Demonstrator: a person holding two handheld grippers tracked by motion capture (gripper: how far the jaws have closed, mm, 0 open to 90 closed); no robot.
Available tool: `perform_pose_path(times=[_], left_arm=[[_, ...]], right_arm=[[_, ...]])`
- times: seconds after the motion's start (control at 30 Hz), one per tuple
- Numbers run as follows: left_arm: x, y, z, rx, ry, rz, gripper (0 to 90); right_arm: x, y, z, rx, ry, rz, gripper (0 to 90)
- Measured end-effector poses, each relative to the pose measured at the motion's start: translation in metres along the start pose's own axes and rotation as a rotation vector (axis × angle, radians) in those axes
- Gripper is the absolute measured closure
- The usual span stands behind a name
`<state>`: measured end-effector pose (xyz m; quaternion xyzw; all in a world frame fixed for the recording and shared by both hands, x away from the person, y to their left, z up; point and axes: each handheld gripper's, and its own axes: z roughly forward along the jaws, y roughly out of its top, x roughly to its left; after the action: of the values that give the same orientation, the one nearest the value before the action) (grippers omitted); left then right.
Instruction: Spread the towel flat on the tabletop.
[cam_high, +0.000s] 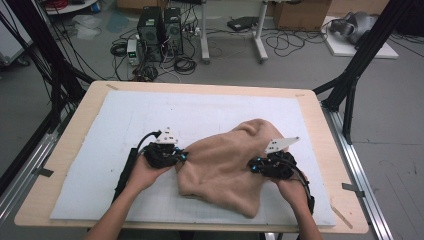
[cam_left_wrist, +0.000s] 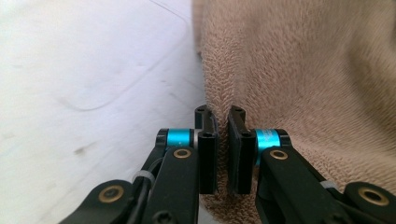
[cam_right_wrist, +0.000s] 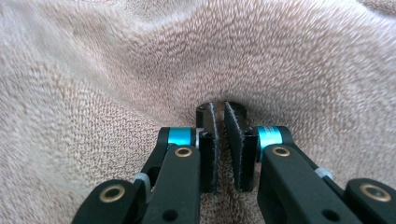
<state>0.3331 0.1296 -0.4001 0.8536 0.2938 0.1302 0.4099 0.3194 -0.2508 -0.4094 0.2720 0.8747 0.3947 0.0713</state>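
Closely, jaws first, then outward.
Left jaws: nearly together, pinched on the edge of the tan towel (cam_left_wrist: 299, 70); a thin fold of cloth sits in the narrow slot between the pads.
Right jaws: likewise drawn close, clamped on a puckered ridge of the towel's pile.
Left gripper (cam_high: 184, 156): at the towel's left edge, pointing right, grey plate on top.
Right gripper (cam_high: 252, 166): at the towel's right side, pointing left and inward over the cloth.
Left hand (cam_high: 145, 172): wrapped around the gripper body from behind, forearm running in from the bottom edge, angled up and right.
Right hand (cam_high: 292, 187): cupped under its gripper, forearm rising from the bottom right.
Towel position: rumpled heap, right of centre on the white mat (cam_high: 100, 150), which covers the wooden table (cam_high: 75, 120).
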Motion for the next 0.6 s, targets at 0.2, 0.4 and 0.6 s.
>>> perform_pose_path(times=[0.2,0.4,0.6], left_arm=[[0.009,-0.005,-0.039,-0.033,0.075,0.002,84.1],[0.014,-0.006,-0.085,-0.067,0.144,0.019,84.1],[0.009,-0.02,-0.126,-0.111,0.139,0.032,84.0]], right_arm=[[0.013,0.032,0.003,-0.036,0.047,-0.055,83.9],[0.038,0.064,0.007,-0.059,0.1,-0.136,83.9],[0.06,0.079,0.01,-0.068,0.146,-0.212,83.8]])
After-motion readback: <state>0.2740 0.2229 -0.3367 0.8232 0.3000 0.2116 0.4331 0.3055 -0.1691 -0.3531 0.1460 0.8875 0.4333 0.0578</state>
